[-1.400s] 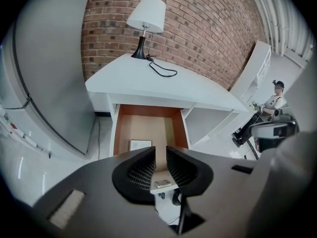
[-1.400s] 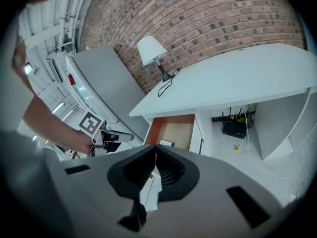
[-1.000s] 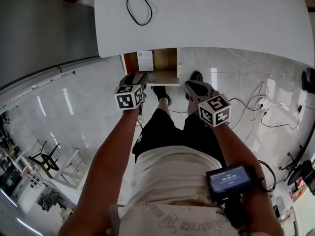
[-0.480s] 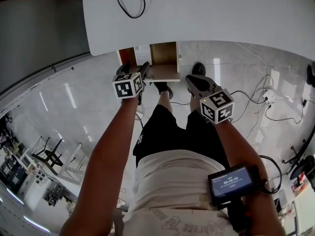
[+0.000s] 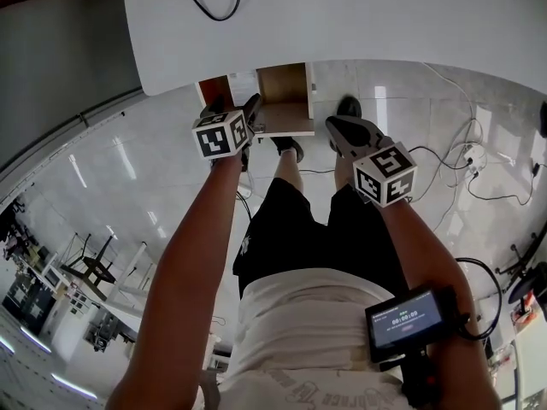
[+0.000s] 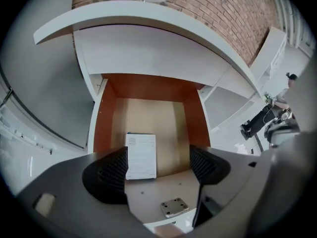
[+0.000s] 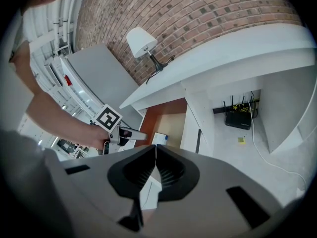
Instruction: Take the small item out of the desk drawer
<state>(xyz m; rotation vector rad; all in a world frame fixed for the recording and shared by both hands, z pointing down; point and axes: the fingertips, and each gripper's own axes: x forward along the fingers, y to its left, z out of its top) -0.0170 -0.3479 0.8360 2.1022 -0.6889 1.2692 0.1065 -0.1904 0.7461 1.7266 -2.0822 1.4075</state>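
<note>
Bright, even light is filling all three views, and the glossy floor (image 5: 85,173) is throwing back white glare streaks at nine o'clock in the head view. The wide lenses are bending straight edges near the rims, black corners are ringing both gripper views, and the desk (image 6: 148,19) is casting soft shade over the drawer (image 6: 163,123).

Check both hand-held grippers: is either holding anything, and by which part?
Nothing is held. The left hand-held gripper has just been opening its jaws, nothing between them, above the open drawer; the right hand-held gripper is shut and empty.
</note>
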